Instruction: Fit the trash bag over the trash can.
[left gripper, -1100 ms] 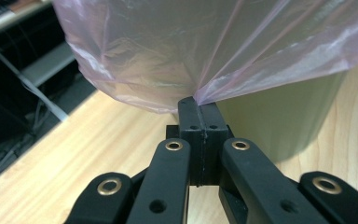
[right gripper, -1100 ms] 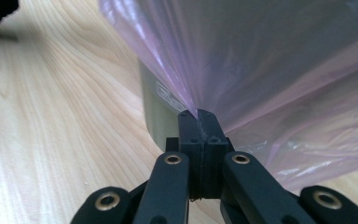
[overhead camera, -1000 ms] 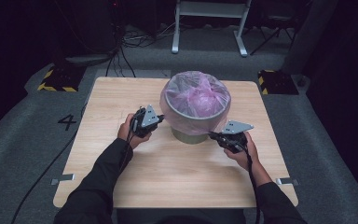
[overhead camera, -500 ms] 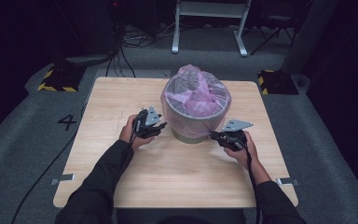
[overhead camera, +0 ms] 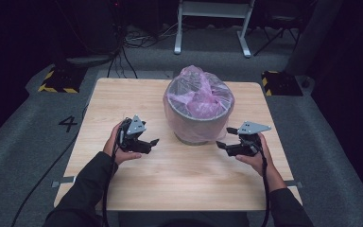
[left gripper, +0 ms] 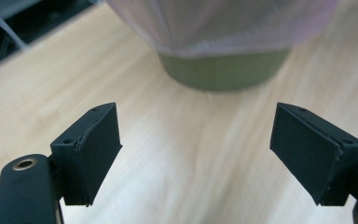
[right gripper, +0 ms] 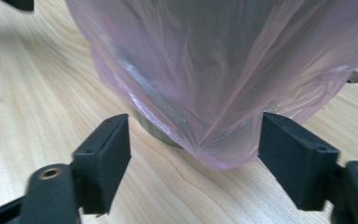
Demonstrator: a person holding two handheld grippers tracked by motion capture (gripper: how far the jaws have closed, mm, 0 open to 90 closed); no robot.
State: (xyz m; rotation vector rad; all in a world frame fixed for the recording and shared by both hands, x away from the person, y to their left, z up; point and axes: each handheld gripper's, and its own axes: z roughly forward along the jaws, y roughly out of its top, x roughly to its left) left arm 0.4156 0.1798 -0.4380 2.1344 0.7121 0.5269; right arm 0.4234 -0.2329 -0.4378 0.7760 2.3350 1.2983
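Observation:
A round olive-green bin [overhead camera: 192, 138] lined with a pink plastic bag [overhead camera: 199, 94] stands at the middle back of the wooden table [overhead camera: 170, 184]. My left gripper [overhead camera: 154, 143] is to its left, a short way off, and points at its base [left gripper: 223, 71]. Its jaws have just been opening and stand open with nothing between them [left gripper: 196, 142]. My right gripper [overhead camera: 222, 141] is at the bin's right side. Its jaws have also just been opening and stand open [right gripper: 196, 147]. The bag's loose lower edge [right gripper: 219, 154] hangs just beyond them, untouched.
The table's near half is bare wood. Grey floor surrounds it, with a painted 4 [overhead camera: 68, 124] at the left, cables [overhead camera: 123, 52], two yellow-and-black striped blocks [overhead camera: 56, 80] and a white frame [overhead camera: 212, 28] behind.
Both grippers have opened and drawn back from the bin's sides. The left hand has moved left and toward the near edge; the right hand has shifted slightly.

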